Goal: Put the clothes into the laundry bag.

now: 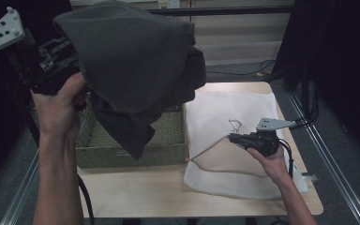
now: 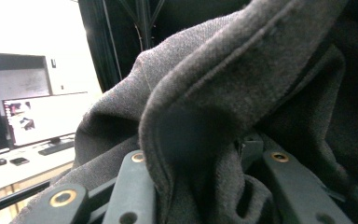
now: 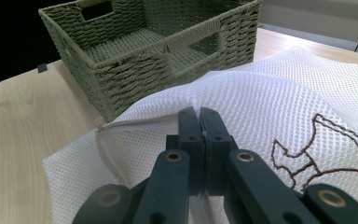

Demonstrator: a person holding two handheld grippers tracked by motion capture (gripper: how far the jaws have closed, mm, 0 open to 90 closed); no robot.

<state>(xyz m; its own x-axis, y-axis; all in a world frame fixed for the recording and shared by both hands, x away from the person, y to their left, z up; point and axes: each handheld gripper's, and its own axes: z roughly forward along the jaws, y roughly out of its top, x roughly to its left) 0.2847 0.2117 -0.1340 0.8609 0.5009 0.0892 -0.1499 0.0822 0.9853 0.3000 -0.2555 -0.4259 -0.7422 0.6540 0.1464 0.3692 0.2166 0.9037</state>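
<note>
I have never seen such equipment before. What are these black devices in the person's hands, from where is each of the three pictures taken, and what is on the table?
There is no robot here. A person holds a hand-operated grasping tool in each hand, each with two black jaws and its own small camera.

The high view looks down on the table from above the person. The other two pictures come from the cameras riding on the tools, looking along their jaws.

On the table stand a green woven basket and, beside it, a white mesh laundry bag lying flat.

The left tool is raised above the basket and grips a dark grey garment, which hangs down from it. The right tool is shut on the mesh of the bag, pinching a fold near its open edge.
</note>
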